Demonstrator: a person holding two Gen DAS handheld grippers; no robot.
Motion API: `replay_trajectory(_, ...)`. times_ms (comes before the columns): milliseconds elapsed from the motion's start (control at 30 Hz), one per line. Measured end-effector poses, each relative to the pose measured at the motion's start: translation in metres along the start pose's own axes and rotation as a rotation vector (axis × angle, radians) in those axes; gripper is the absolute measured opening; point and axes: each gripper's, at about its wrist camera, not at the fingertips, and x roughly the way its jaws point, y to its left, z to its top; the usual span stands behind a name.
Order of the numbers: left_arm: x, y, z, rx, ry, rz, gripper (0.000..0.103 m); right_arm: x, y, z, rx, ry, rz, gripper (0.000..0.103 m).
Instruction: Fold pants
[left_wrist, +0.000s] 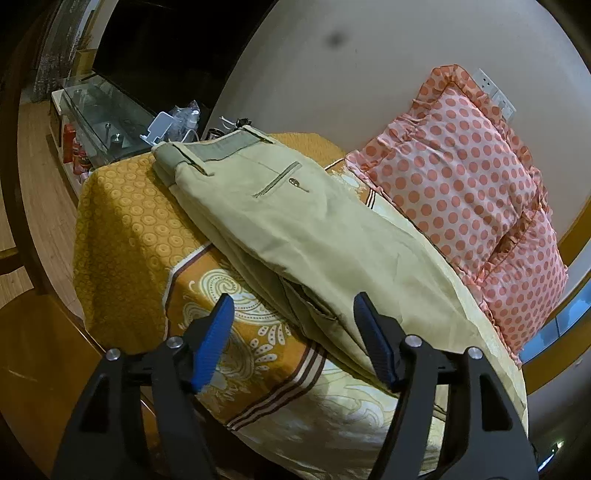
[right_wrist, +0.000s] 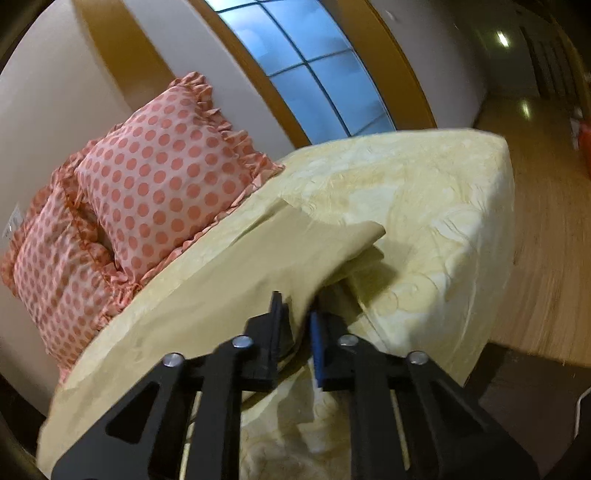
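1. We see the khaki pants (left_wrist: 295, 236) lying lengthwise on the bed (left_wrist: 125, 206), waistband toward the far end and back pocket facing up.
2. The left gripper (left_wrist: 293, 332) hangs just above the leg section with its 2 blue-padded fingers (left_wrist: 212, 343) spread wide, gripping nothing.
3. The right gripper (right_wrist: 297, 325) has its fingers pinched together on the leg-end cloth of the pants (right_wrist: 295, 251); the fabric rises into the closed gap and the hem corner lifts off the cream bedcover (right_wrist: 443, 206).
4. 2 polka-dot pillows (left_wrist: 454, 173) lean against the wall, just beside the pants.
5. Containers: a glass-topped cabinet (left_wrist: 99, 110) stands beyond the bed's far end, with red items on a lower shelf; the view is too small to identify them. White and clear objects (left_wrist: 177, 122) sit near the waistband, possibly plastic packaging.
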Motion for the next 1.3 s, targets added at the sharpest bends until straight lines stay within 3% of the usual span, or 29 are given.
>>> replay_trajectory(133, 0.001, 0.003, 0.001, -0.013, 0.002, -0.029, 0.076, 0.001, 0.030, 0.016, -0.035, -0.023, 0.079, 0.004)
replay_trajectory(300, 0.004, 0.007, 0.003, -0.039, -0.002, -0.086, 0.088, -0.013, 0.152, 0.019, -0.210, -0.004, 0.401, 0.004)
replay_trajectory(400, 0.005, 0.009, 0.005, -0.050, -0.002, -0.100, 0.092, -0.023, 0.238, -0.022, -0.348, 0.104, 0.639, 0.004)
replay_trajectory(433, 0.005, 0.010, 0.006, -0.058, -0.005, -0.101, 0.092, -0.026, 0.271, -0.050, -0.419, 0.177, 0.723, 0.004)
replay_trajectory(500, 0.004, 0.011, 0.008, -0.064, -0.011, -0.100, 0.094, -0.030, 0.311, -0.097, -0.533, 0.302, 0.804, 0.005)
replay_trajectory(567, 0.005, 0.013, 0.012, -0.068, -0.014, -0.089, 0.095, -0.028, 0.343, -0.156, -0.697, 0.490, 0.842, 0.007)
replay_trajectory(600, 0.005, 0.015, 0.014, -0.074, -0.012, -0.087, 0.096, -0.028, 0.350, -0.180, -0.748, 0.567, 0.843, 0.016)
replay_trajectory(667, 0.007, 0.019, 0.018, -0.088, -0.009, -0.087, 0.096, -0.028, 0.350, -0.199, -0.763, 0.633, 0.823, 0.051)
replay_trajectory(700, 0.008, 0.020, 0.020, -0.094, -0.008, -0.085, 0.096, -0.030, 0.346, -0.200, -0.744, 0.640, 0.826, 0.078)
replay_trajectory(733, 0.010, 0.021, 0.023, -0.100, -0.007, -0.078, 0.096, -0.033, 0.339, -0.193, -0.701, 0.621, 0.852, 0.083)
replay_trajectory(900, 0.020, 0.025, 0.037, -0.128, -0.003, -0.038, 0.096, -0.042, 0.311, -0.152, -0.551, 0.535, 0.893, 0.086)
replay_trajectory(1067, 0.034, 0.028, 0.054, -0.155, 0.003, 0.017, 0.096, -0.030, 0.292, -0.132, -0.439, 0.543, 0.895, 0.086)
replay_trajectory(1133, 0.041, 0.030, 0.062, -0.171, 0.001, 0.041, 0.093, -0.028, 0.288, -0.133, -0.433, 0.546, 0.894, 0.086)
replay_trajectory(1167, 0.043, 0.031, 0.065, -0.176, -0.003, 0.063, 0.084, -0.028, 0.291, -0.134, -0.429, 0.549, 0.896, 0.086)
replay_trajectory(1200, 0.046, 0.032, 0.067, -0.177, -0.001, 0.090, 0.057, -0.028, 0.289, -0.135, -0.422, 0.553, 0.899, 0.086)
replay_trajectory(1267, 0.056, 0.031, 0.072, -0.168, 0.036, 0.118, 0.020, -0.029, 0.283, -0.133, -0.411, 0.551, 0.901, 0.086)
replay_trajectory(1300, 0.057, 0.024, 0.077, -0.135, 0.035, 0.128, 0.015, -0.027, 0.279, -0.131, -0.407, 0.546, 0.898, 0.086)
